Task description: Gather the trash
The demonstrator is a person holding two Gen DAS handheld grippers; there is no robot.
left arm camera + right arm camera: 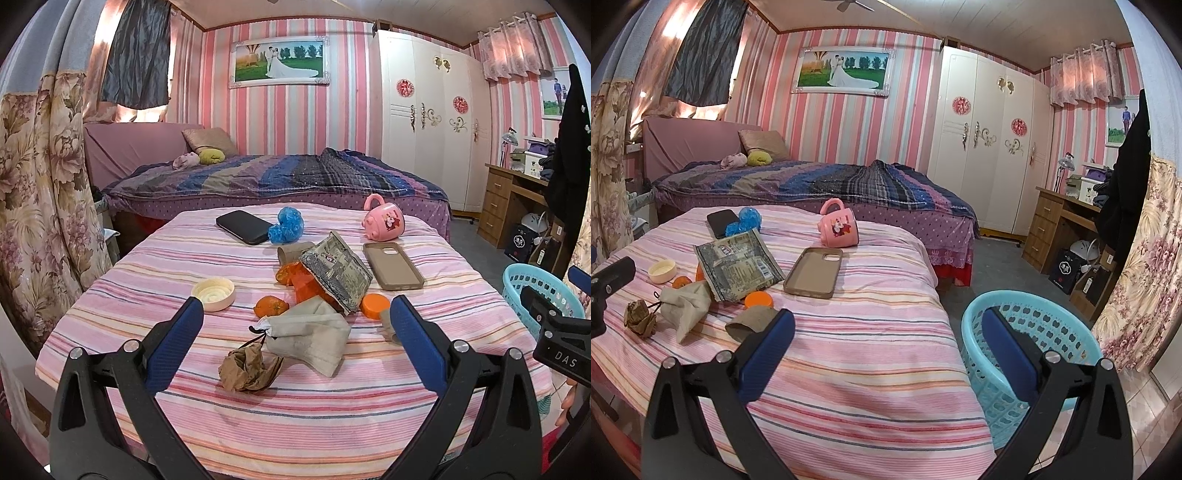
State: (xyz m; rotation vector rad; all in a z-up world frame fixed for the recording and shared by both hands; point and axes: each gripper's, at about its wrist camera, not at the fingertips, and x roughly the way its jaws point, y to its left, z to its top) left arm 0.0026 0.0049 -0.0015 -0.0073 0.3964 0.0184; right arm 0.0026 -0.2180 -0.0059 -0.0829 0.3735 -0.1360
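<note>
So both my grippers were wide open, nothing in either one. My left gripper hung over the near end of the striped table, jaws spread on either side of the trash pile. Between them sat a grey face mask with a crumpled brown paper wad right beside it, closer to me. Just past the mask were a small orange, an orange cap, and a silver snack wrapper lying on top of some orange plastic. A cream lid sat off to the left.

Farther back: a black phone touching a blue crumpled bag, a pink mug on its side, and a tan phone case.

My right gripper was off to the right, one finger over the table edge beside a cardboard tube, the other in front of the turquoise basket on the floor.
</note>
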